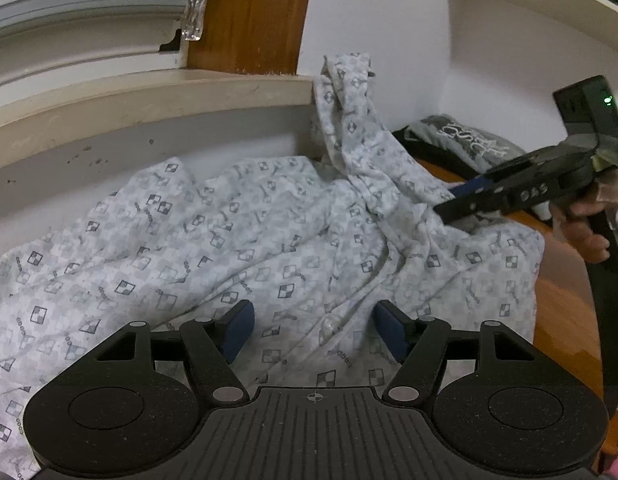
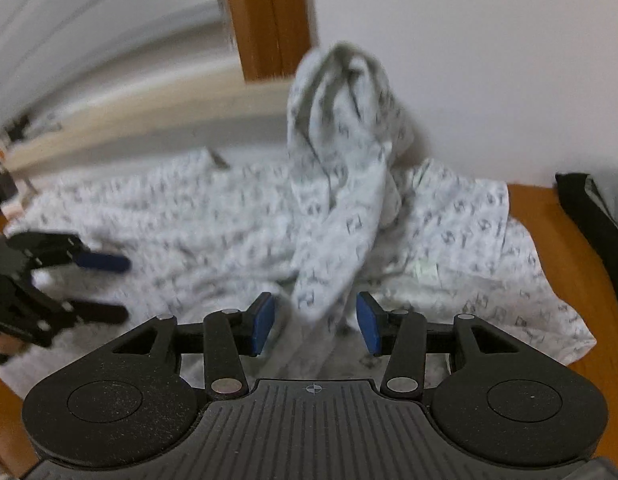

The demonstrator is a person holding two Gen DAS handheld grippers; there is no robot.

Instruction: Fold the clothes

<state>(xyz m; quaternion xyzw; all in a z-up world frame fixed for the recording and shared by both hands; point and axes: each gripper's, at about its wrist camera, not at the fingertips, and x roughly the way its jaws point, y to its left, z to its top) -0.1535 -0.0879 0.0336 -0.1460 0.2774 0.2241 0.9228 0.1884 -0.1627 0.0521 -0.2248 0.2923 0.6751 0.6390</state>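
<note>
A wooden tabletop [image 2: 549, 216] carries a crumpled patterned shirt [image 1: 237, 240] along its back edge, one part propped against the wall [image 1: 389, 20]. The left gripper [image 1: 313, 330] hovers above it, released. The right gripper [image 2: 315, 322] is released, cloth between its jaws.

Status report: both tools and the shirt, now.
Left tool open over the patterned shirt. Right tool open, sleeve between pads, ungripped. Grey garment beside it.

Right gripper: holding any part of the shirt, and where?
Nothing held. The right gripper is open; a twisted strand of the patterned shirt hangs between its fingers without being pinched. Left gripper is open too.
</note>
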